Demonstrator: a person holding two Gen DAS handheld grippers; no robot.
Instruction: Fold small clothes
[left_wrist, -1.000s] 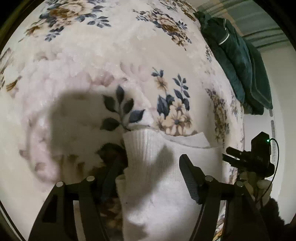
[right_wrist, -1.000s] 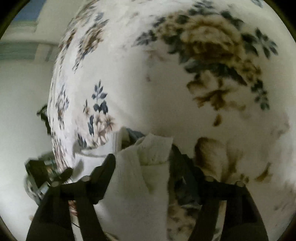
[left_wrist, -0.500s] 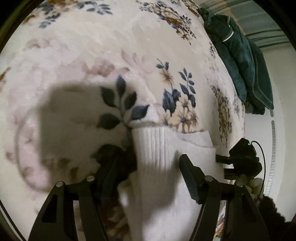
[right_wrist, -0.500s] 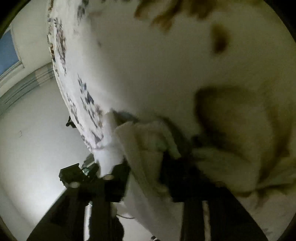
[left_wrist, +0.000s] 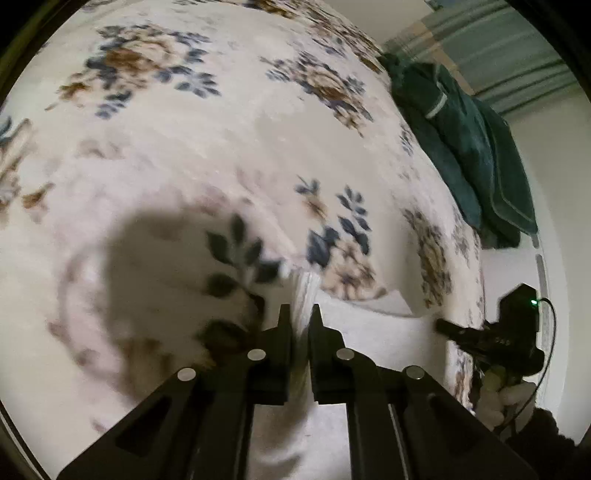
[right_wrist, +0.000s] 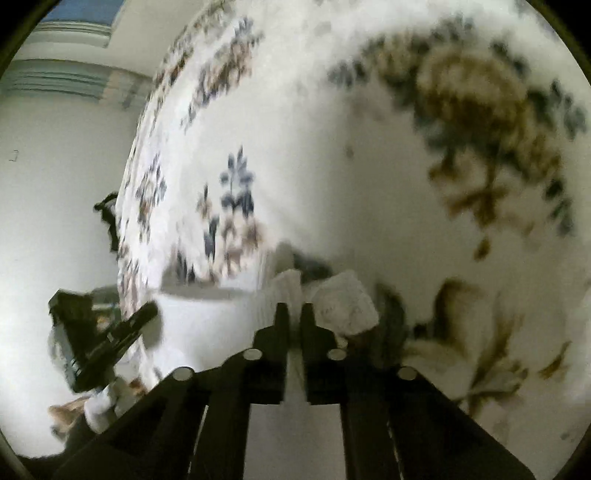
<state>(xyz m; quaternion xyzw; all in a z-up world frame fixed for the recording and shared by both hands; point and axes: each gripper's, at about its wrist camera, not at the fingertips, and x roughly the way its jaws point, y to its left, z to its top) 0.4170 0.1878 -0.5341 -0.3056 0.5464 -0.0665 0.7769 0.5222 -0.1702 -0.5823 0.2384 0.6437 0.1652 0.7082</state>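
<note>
Floral blanket (left_wrist: 229, 140) covers the bed; dark green garment (left_wrist: 461, 147) lies at its far right edge. White knit garment (left_wrist: 369, 332) lies on the blanket's near part. Left gripper (left_wrist: 300, 314) and right gripper (right_wrist: 291, 312) are both clenched on its ribbed edge.

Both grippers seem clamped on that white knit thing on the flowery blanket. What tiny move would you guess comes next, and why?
Probably lift together and carry the pinched edge over to fold it. The left gripper and right gripper are each shut on the white garment, which lies on the blanket.
</note>
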